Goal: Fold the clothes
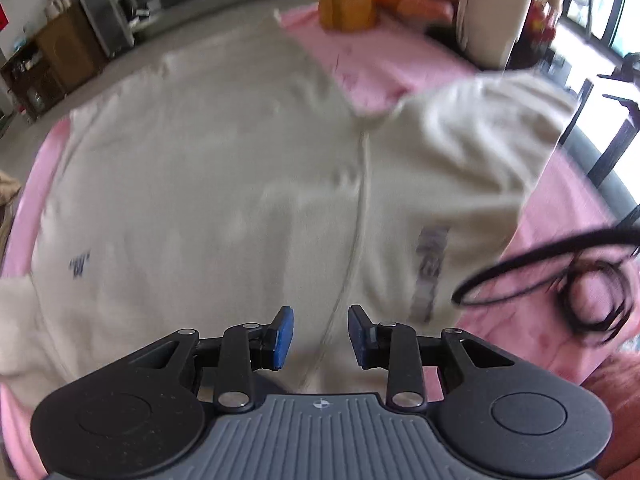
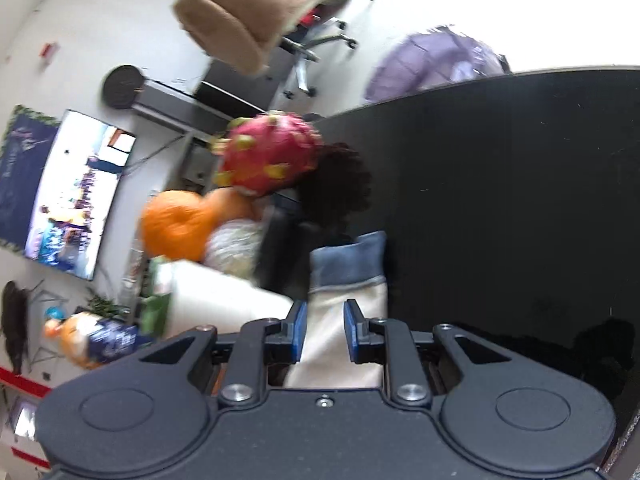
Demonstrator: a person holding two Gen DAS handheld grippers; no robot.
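- Sweatshirt (image 1: 224, 184), cream, lies spread on your pink cloth (image 1: 400, 60).
- Its sleeve (image 2: 344, 280), blue cuff up, sits between your right gripper (image 2: 325, 330) pads; grip unclear.
- Your left gripper (image 1: 321, 336) hangs released above the sweatshirt.

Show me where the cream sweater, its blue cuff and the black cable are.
cream sweater (image 1: 224, 184), left wrist view, on the flat body panel.
blue cuff (image 2: 347, 258), right wrist view, on the ribbed end of the sleeve.
black cable (image 1: 532, 260), left wrist view, on the curved loop.
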